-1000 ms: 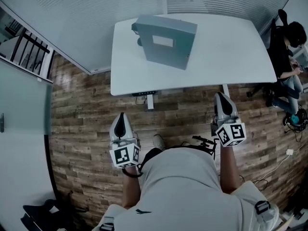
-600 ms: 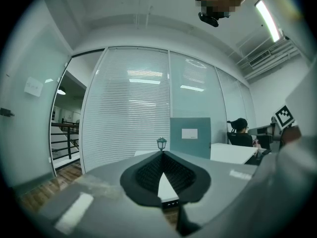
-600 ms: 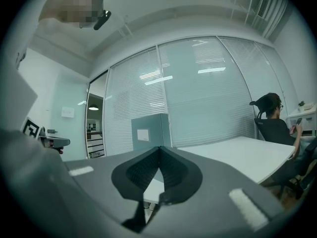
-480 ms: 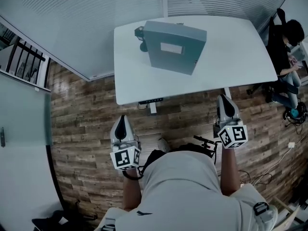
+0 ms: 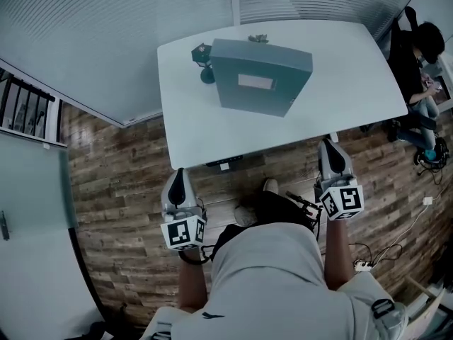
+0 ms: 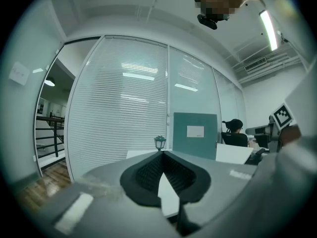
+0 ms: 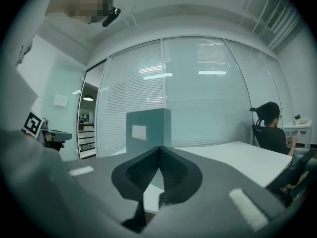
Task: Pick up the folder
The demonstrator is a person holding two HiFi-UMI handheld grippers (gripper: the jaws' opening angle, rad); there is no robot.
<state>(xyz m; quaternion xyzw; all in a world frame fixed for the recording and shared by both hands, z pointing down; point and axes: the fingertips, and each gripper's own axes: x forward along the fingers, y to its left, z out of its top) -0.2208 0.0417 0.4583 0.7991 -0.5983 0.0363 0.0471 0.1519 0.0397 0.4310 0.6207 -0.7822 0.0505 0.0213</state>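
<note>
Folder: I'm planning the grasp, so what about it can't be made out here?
Print on the label of the folder: too small in every view.
Folder's base: right gripper view, hidden behind the right hand-held gripper.
Lantern's base: left gripper view, hidden behind the left hand-held gripper.
Folder's far face: turned away in all views.

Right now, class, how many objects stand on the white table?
2: the teal folder stands upright in the middle; the small lantern stands by its left edge. More may hide behind it.
</note>
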